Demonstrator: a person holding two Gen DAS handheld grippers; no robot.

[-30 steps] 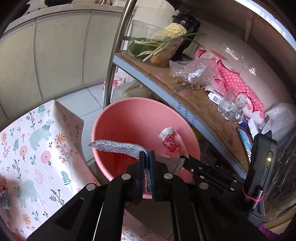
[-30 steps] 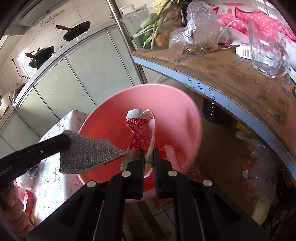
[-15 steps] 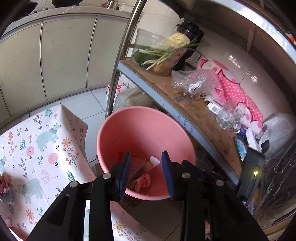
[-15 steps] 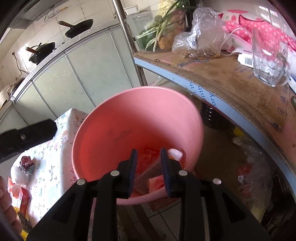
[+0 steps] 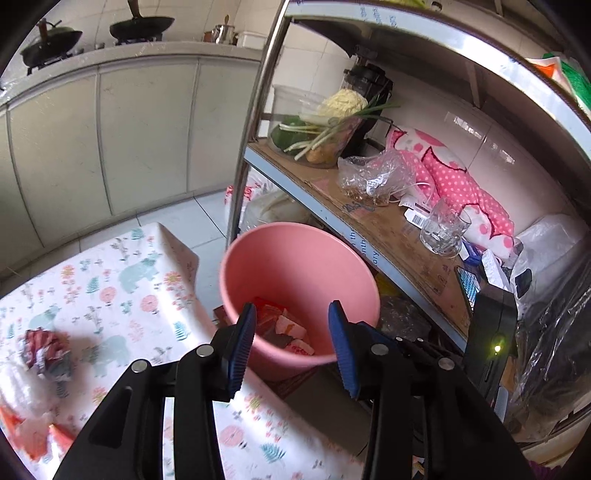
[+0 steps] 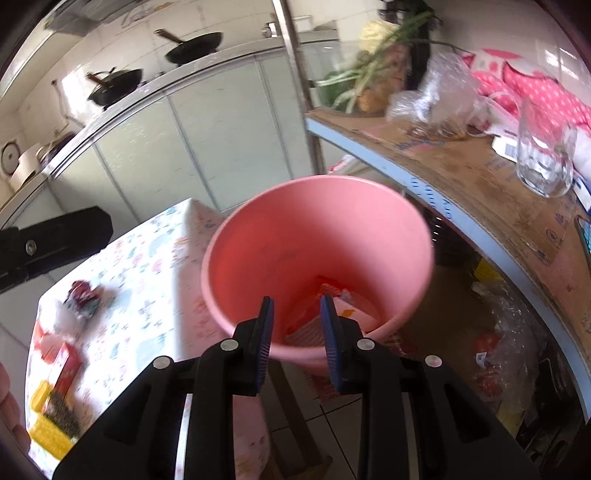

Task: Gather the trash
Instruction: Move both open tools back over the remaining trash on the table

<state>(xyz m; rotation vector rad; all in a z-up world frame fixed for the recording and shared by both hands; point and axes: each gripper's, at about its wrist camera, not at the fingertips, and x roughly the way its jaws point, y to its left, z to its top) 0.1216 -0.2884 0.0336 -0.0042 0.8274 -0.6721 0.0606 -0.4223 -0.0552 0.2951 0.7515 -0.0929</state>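
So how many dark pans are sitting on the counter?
2: one pan near the middle of the counter, another pan further left. More may lie beyond the frame.

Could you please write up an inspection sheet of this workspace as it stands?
Surface: table with floral animal-print cloth.
Job's things: round pink plastic bucket beside the table, red and white wrappers inside; crumpled red wrapper and red box on the cloth.
Clutter: clear glass mug, crinkled clear plastic bag, tub of green onions on the metal shelf.
Grippers: left gripper and right gripper open, empty, over the bucket.
Cables: nothing seen.
Surroundings: black pans on the counter.
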